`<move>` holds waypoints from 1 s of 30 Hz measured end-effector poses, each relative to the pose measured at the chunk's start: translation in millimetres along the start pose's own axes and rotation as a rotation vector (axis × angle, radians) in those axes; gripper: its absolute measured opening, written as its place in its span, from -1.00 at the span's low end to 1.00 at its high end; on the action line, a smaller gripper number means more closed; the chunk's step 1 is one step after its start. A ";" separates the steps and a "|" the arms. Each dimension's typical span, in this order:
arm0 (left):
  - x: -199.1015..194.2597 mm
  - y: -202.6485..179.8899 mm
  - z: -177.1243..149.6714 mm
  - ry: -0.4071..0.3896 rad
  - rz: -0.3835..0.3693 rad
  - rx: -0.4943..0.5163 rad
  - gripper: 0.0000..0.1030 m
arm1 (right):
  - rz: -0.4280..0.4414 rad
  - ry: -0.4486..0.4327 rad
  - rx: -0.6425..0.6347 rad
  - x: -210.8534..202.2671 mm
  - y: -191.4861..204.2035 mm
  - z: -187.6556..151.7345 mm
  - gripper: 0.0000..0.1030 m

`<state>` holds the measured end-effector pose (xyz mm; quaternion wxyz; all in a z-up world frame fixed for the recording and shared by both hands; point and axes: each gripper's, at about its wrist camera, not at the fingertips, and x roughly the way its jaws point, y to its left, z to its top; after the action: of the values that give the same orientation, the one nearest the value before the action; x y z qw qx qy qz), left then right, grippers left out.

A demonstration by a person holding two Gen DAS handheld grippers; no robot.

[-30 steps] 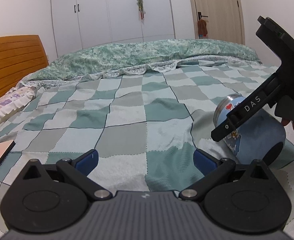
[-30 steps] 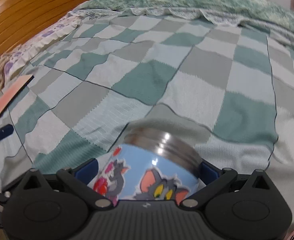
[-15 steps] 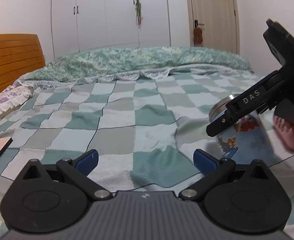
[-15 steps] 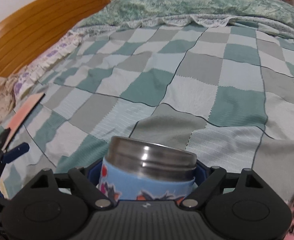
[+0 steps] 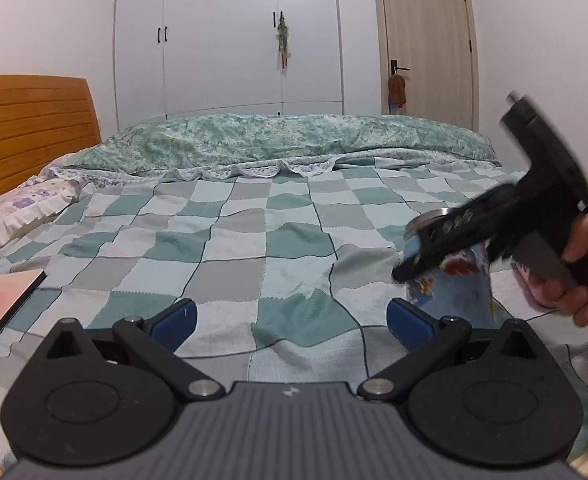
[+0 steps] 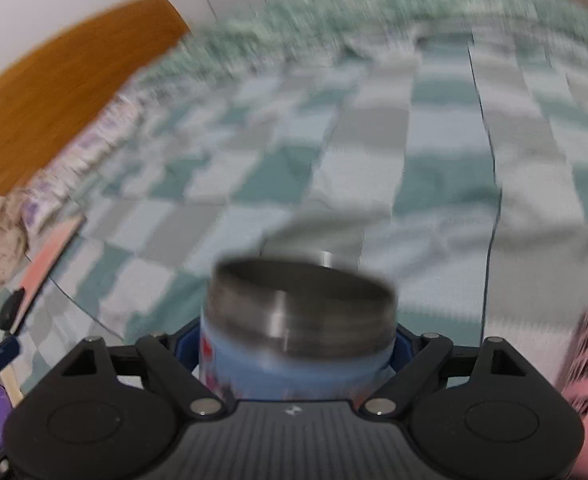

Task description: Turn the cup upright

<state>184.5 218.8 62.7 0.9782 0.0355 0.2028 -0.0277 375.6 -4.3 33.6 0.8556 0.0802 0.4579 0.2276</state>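
1. Left wrist view: the left gripper (image 5: 290, 314) hangs spread wide over the checked bedspread (image 5: 230, 248), blue pads apart with nothing between them. The blue cartoon-printed cup (image 5: 453, 280) stands at about 3 o'clock from it, near its right finger but not touching. The right gripper (image 5: 449, 250) comes in from 3 o'clock, held by a hand (image 5: 573, 264), and is clamped across the cup's upper body; motion blur smears both.

2. Same view, orientation: the cup's long axis reads close to vertical, steel rim (image 5: 429, 216) at 12 o'clock, base down toward the bedspread. Whether the base already touches the cloth I cannot tell, since the left gripper's right finger hides it.

3. Right wrist view: the right gripper (image 6: 294, 344) grasps the cup (image 6: 294, 356), its blue pads pressed on either side of the blue sleeve just below the threaded steel mouth (image 6: 301, 304). The cup sits dead ahead at 12 o'clock from the tool, with the mouth up and tilted slightly toward the camera. The frame is heavily blurred.

4. Judgement: the right hand alone carries the move; the flip looks nearly done, and what remains is seating the base flat on soft bedding before letting go.
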 end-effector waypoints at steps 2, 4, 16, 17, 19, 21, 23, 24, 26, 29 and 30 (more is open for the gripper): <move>-4.2 -0.4 -1.6 0.000 0.004 -0.002 1.00 | -0.007 0.022 0.026 8.3 -1.8 -6.2 0.69; -7.4 -0.8 -1.8 0.001 0.009 -0.001 1.00 | 0.001 -0.009 0.055 7.0 -4.4 -9.7 0.68; -51.3 -16.4 0.4 -0.036 -0.013 -0.006 1.00 | 0.141 -0.050 0.074 -83.5 -6.3 -43.0 0.64; -55.5 -19.2 -0.3 -0.036 -0.015 -0.005 1.00 | 0.149 -0.045 0.072 -93.8 -8.0 -49.2 0.64; -65.7 -27.8 -3.1 -0.038 -0.023 0.001 1.00 | 0.151 -0.026 0.066 -111.3 -12.5 -64.5 0.64; -74.0 -36.2 -6.6 -0.035 -0.035 0.004 1.00 | 0.140 0.010 0.059 -124.0 -18.4 -82.8 0.64; -82.6 -47.8 -11.3 -0.029 -0.049 0.007 1.00 | 0.118 0.050 0.070 -127.9 -26.6 -99.5 0.64; -86.1 -52.1 -13.7 -0.028 -0.054 0.007 1.00 | 0.107 0.073 0.080 -127.0 -31.8 -107.8 0.64; -93.9 -62.4 -19.1 -0.018 -0.069 0.006 1.00 | 0.080 0.122 0.105 -119.2 -41.8 -121.4 0.64; -104.8 -74.8 -26.7 -0.008 -0.075 0.005 1.00 | 0.077 0.125 0.152 -108.3 -52.7 -130.0 0.64; -109.2 -78.7 -29.0 -0.006 -0.074 0.002 1.00 | 0.074 0.120 0.158 -107.3 -52.7 -128.5 0.64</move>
<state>67.6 147.1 75.1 0.9771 0.0291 0.2010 -0.0640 235.8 -109.8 22.6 0.8087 0.1508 0.5215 0.2267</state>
